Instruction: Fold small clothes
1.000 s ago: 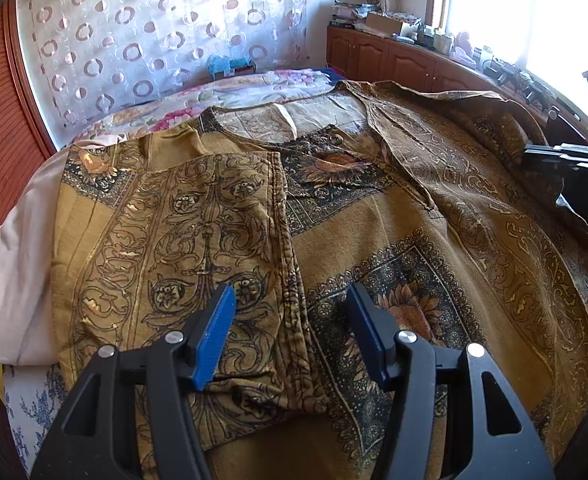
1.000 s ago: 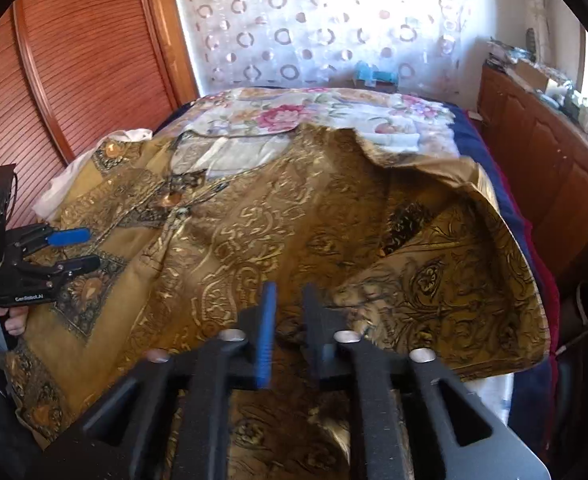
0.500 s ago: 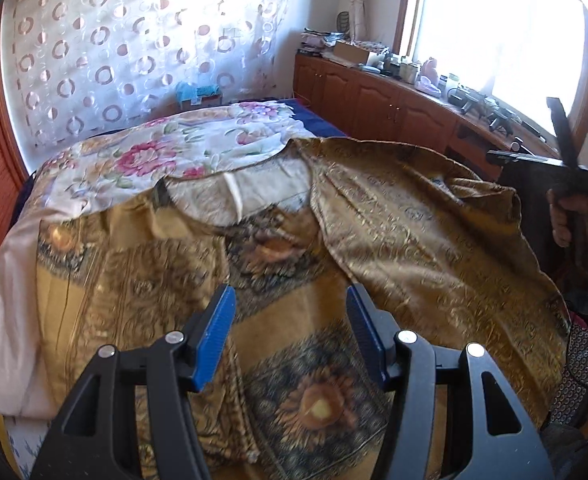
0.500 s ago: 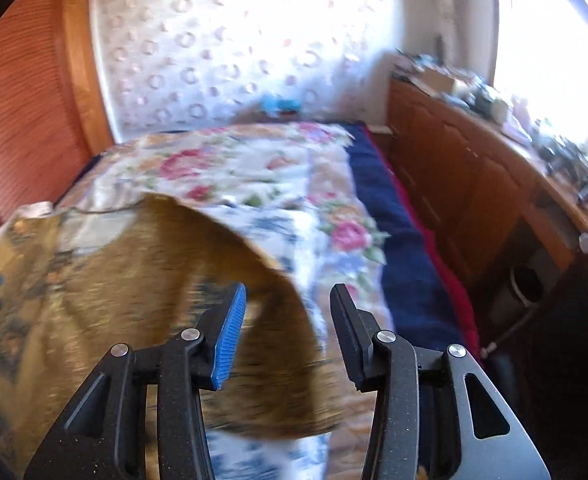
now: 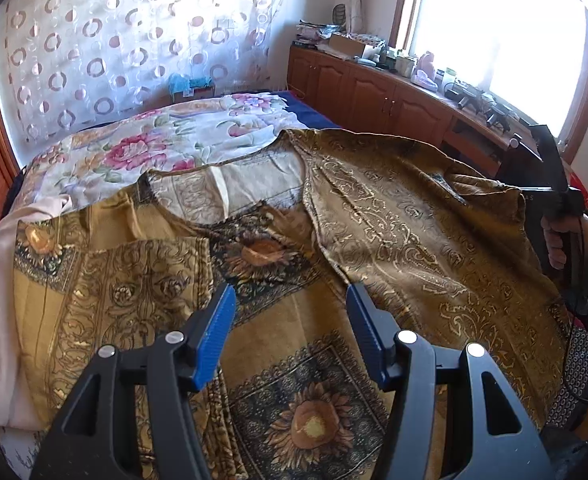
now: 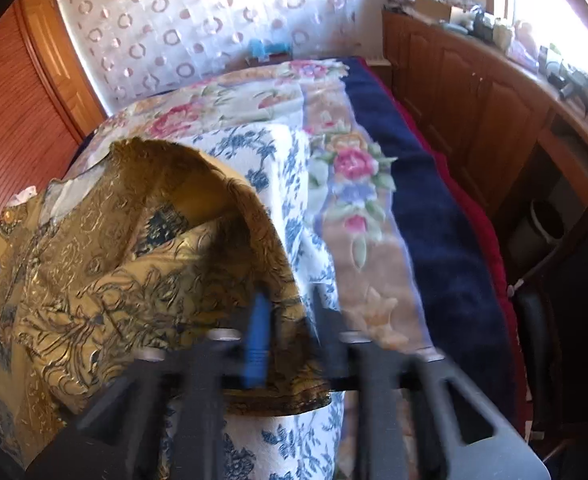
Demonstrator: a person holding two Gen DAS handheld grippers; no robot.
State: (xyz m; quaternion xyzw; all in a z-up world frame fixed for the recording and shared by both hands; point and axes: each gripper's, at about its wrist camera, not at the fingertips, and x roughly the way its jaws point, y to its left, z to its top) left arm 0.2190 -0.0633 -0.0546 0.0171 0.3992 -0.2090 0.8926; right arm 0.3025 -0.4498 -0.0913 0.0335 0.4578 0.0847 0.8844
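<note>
The right gripper (image 6: 284,332) had its jaws closed on the hem of the shirt (image 6: 106,292), at that side's outer edge; the view was blurred, but cloth showed between the blue pad and the dark one, and the fabric rose from the grip in a loose arch. The left gripper (image 5: 292,332) hung above the middle of the shirt with its jaws apart and nothing between them. The shirt, a gold and black patterned piece with sunflower panels, lay spread face up on the bed (image 5: 142,148), its collar toward the curtain (image 5: 134,40); one side was already turned in over the front, while the other side was draped wide toward the bed's edge near the hand (image 5: 561,240) holding the right gripper. Beneath it lay a floral sheet (image 6: 254,100) and a blue blanket (image 6: 433,208); a wooden cabinet (image 5: 373,92) ran under the window. Judging by the way it sagged and creased, the cloth was light, thin and limp, with a slight sheen, so it would likely slide and carry no shape of its own. A sound hold seemed to be at the hem or the shoulder seam, where layers doubled, with the free gripper pinning the fold line as the lifted side was brought over.
</note>
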